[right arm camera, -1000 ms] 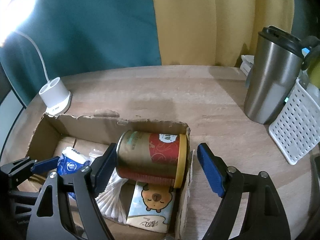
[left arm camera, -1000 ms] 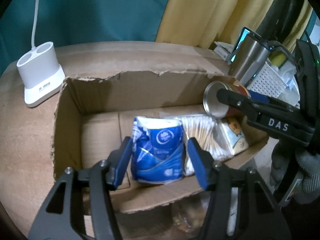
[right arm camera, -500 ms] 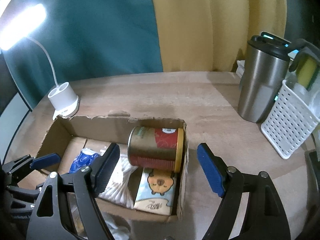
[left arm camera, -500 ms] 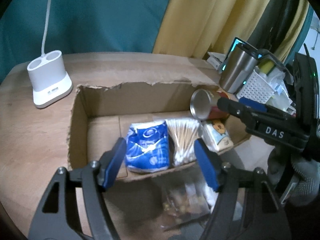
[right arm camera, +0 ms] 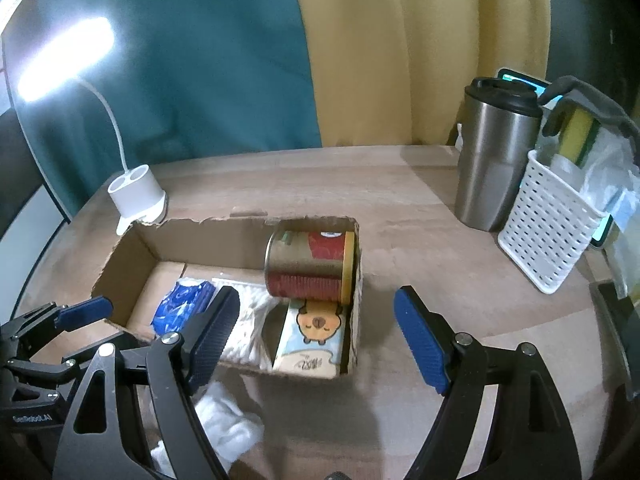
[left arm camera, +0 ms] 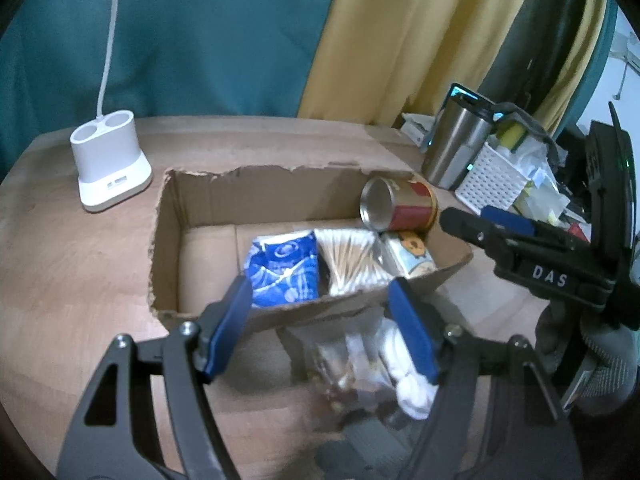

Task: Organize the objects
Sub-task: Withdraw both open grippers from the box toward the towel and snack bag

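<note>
Box (left arm camera: pixel 256 216) sat mid-bench, blue packet, cotton swabs and can inside. Clear bag (left arm camera: pixel 372 364) lay outside its near wall, directly under the left gripper (left arm camera: pixel 320 320), fingers wide, empty; right gripper (right arm camera: pixel 316 332) likewise.

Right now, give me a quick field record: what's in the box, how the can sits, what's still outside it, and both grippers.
box: open cardboard box on the wooden table
contents, left to right: blue packet, cotton swabs, bear-print pack
can: red and gold can on its side, resting on the bear-print pack at the box's right end
outside box: white wad and a blurred clear bag on the table in front of the box
left gripper: open, empty
right gripper: open, empty
</note>
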Motion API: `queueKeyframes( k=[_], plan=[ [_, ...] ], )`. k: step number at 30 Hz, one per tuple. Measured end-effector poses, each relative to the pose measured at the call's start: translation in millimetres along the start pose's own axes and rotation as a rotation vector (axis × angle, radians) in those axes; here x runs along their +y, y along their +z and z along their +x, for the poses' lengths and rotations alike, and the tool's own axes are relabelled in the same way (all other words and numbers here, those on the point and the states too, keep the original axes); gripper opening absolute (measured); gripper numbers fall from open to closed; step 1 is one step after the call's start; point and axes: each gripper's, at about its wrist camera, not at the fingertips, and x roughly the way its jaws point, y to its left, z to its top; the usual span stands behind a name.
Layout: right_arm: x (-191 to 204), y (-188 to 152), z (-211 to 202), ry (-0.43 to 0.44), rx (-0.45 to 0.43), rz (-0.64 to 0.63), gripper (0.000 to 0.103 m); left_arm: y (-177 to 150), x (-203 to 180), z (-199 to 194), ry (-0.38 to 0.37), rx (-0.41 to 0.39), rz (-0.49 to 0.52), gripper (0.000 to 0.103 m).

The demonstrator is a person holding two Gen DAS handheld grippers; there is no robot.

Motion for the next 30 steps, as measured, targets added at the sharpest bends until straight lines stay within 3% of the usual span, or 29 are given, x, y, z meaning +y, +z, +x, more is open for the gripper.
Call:
queueKeyframes(
  k=[30],
  plan=[
    [12, -40, -33, -0.003, 0.015, -0.014, 0.082, -42, 3, -26, -0.012, -0.01, -0.024, 0.073]
  ],
)
